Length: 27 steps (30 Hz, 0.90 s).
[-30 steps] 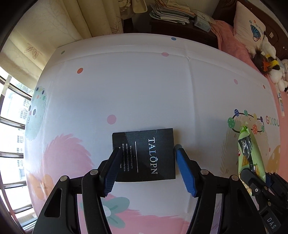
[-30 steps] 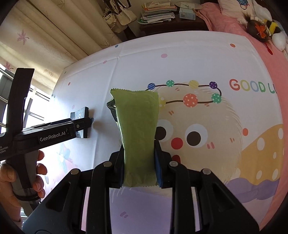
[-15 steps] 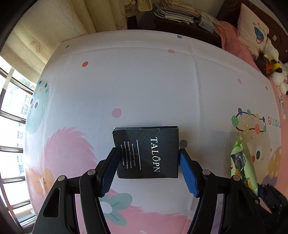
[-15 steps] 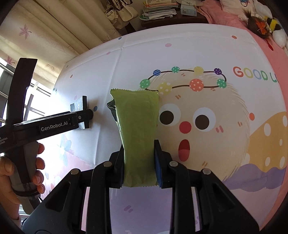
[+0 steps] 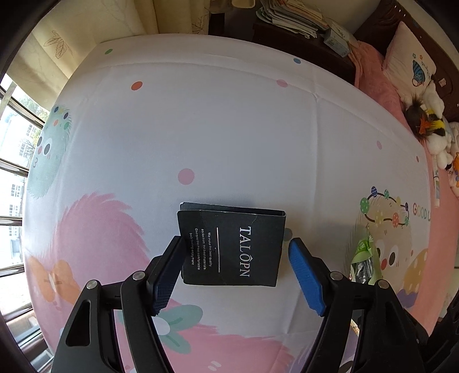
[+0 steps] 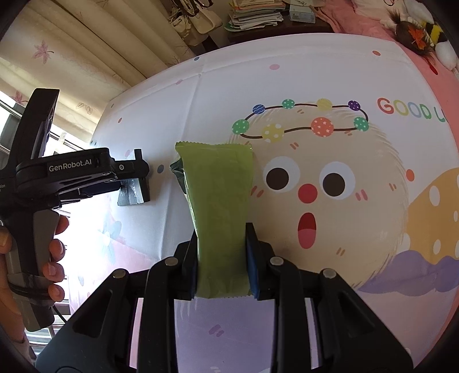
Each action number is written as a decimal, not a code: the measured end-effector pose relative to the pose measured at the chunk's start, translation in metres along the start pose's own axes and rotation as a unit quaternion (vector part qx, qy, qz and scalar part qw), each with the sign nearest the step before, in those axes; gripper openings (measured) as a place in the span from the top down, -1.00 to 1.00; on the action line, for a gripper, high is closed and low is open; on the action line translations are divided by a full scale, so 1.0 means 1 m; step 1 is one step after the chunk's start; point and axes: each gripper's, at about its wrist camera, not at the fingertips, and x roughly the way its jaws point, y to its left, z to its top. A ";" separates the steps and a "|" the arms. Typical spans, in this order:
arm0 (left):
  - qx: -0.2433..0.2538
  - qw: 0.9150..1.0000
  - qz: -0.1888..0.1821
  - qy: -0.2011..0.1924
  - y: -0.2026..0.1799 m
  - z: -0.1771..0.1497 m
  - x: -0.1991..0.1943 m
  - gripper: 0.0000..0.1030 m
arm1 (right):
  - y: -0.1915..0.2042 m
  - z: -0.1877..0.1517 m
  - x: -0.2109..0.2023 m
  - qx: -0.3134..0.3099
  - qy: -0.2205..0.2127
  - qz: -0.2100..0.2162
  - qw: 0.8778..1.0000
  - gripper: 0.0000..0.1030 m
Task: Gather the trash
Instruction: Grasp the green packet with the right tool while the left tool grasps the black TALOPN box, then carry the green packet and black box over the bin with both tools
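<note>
- A black card sleeve marked "TALOPN" is seen at lower centre of the left wrist frame, lying flat on a cartoon-print bedsheet.
- The left gripper is held w/ jaws spread apart either side of the sleeve; the left blue pad sits at the sleeve's left edge, the right pad is just clear of its right edge. Whether the left pad touches can't be told.
- In the right wrist frame, centre, a green snack wrapper is shown clamped upright btwn the pads of the right gripper, its crimped top edge pointing to the upper part of the frame.
- The same wrapper is glimpsed at lower right of the left wrist frame, w/ silver inner foil showing.
- At left of the right wrist frame, the left gripper is seen side-on over the black sleeve, held by a person's hand at lower left.
- Bkgd: curtains at upper left, a stack of papers at top centre, plush toys at right edge of the left wrist frame.
</note>
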 end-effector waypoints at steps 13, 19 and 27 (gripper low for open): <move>0.028 0.997 0.066 0.007 -0.024 -0.003 0.007 -0.76 | -0.009 0.001 -0.003 0.008 -0.001 0.015 1.000 0.55; 0.025 0.997 0.066 0.006 -0.031 -0.004 0.009 -0.80 | -0.010 0.001 -0.003 0.007 -0.001 0.016 1.000 0.55; 0.036 0.998 0.047 -0.012 -0.028 -0.034 -0.006 -0.39 | -0.013 -0.006 -0.008 0.010 0.001 0.012 1.000 0.55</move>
